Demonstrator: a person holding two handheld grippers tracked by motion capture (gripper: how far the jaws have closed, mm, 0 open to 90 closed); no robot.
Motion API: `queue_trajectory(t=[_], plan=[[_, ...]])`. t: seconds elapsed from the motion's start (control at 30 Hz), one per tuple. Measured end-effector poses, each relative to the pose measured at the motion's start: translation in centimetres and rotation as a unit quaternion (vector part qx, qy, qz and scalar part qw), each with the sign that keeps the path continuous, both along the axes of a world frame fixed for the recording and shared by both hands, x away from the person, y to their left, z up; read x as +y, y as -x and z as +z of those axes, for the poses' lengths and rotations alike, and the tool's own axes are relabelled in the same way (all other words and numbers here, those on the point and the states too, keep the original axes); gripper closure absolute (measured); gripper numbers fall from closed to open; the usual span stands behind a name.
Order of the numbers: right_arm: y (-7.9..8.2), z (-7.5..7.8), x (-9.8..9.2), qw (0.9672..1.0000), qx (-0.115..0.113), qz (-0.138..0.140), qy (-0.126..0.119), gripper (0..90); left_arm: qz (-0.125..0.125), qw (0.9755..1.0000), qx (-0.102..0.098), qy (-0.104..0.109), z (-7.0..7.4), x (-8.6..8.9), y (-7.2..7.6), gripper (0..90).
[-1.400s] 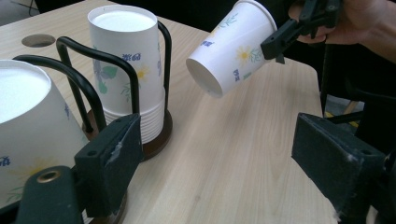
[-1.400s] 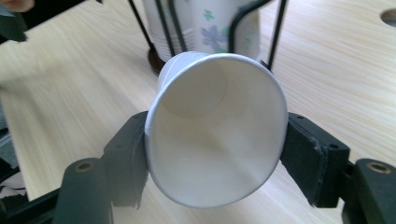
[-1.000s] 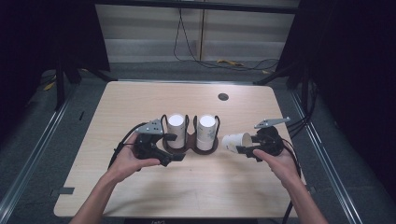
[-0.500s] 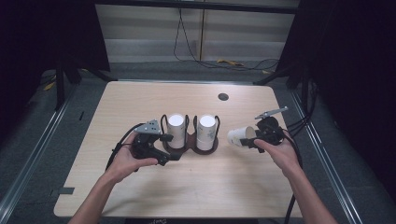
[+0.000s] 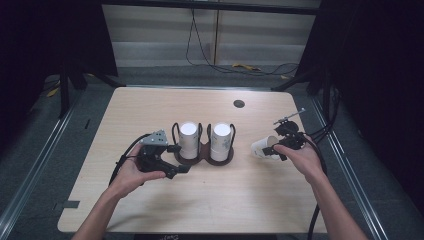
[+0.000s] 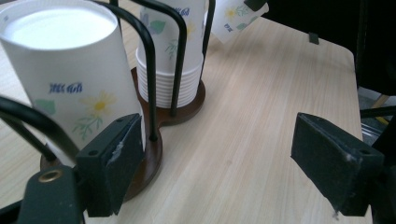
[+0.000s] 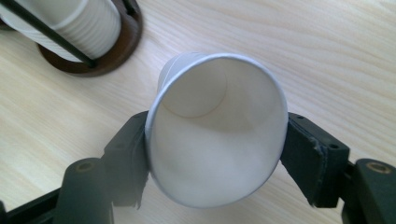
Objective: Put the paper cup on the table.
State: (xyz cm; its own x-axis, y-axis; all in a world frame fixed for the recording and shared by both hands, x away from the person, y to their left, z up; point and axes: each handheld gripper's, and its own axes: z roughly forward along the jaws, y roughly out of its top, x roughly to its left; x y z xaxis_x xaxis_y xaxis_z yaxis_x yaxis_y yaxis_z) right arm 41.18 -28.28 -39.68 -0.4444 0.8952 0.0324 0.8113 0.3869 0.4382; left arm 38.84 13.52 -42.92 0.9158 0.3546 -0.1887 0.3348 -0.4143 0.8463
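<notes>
Since a second ago the right tongs have carried the paper cup a little farther to the right, away from the cup holder, while the left tongs have kept their place beside it. That cup is white with a small printed flower pattern on its side, and it lies tipped over on its side in the air just above the worktop, base toward the holder. In the right gripper view its open mouth faces the camera, plain white inside, squeezed slightly oval between the two black pads, which press on its rim from either side. The left tongs stand wide with nothing between them, one pad just beside the holder's dark wooden base. Two stacks of upturned cups stand in the wire loops of the holder.
</notes>
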Motion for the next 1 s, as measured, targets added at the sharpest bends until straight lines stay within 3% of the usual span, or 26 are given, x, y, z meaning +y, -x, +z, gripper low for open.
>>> queue_trajectory(t=[0.2, 0.53, 0.8, 1.0], plan=[[-1.1, -0.6, 0.3, 0.9995, 0.026, -0.003, 0.019, 29.3, 0.005, 0.9999, 0.003, -0.009, -0.4, 1.1, 0.5, 16.9], [-2.5, -0.7, 1.2, 0.9981, 0.04, -0.004, 0.045, 28.7, 0.014, 0.9999, 0.003, -0.001, -0.2, 1.9, 0.3, 16.8], [-2.7, -0.1, 1.2, 0.9957, 0.055, -0.006, 0.075, 28.7, 0.011, 0.9999, 0.0, 0.001, -0.1, 2.2, 0.2, 16.9], [-3.1, -0.5, 1.6, 0.9931, 0.072, -0.005, 0.092, 26.2, 0.015, 0.9999, 0.003, 0.0, -0.1, 2.3, 0.1, 16.8]])
